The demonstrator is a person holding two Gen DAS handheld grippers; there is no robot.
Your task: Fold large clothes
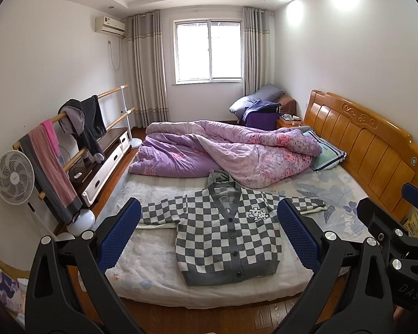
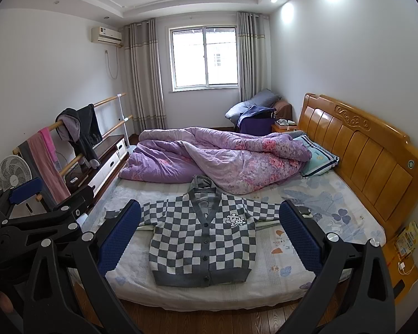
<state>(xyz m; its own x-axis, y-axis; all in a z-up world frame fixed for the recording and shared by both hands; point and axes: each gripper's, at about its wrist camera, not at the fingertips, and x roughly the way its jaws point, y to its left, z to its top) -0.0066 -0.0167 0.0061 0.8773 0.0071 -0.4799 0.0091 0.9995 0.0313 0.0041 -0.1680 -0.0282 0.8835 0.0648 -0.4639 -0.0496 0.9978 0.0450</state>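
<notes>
One checkered cardigan [image 1: 225,239] flat on bed [image 1: 153,281]; two grippers, jaws wide

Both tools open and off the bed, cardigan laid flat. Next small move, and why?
Probably bring the left tool down to the cardigan's left sleeve near its cuff. The checkered cardigan lies buttoned and spread flat on the mattress, both sleeves out sideways, nothing folded yet. Both tools, the right tool too, hang open above the near edge, gripping nothing. Folding a sleeve inward seems the natural start.

Our bedroom, daylit

We see white walls [image 1: 348,55], 1 window [image 1: 208,51] between grey curtains [image 1: 146,69], a wooden headboard [image 1: 362,144], a purple quilt [image 1: 223,150], a fan [image 1: 14,176] and wood floor [image 1: 209,317].
</notes>
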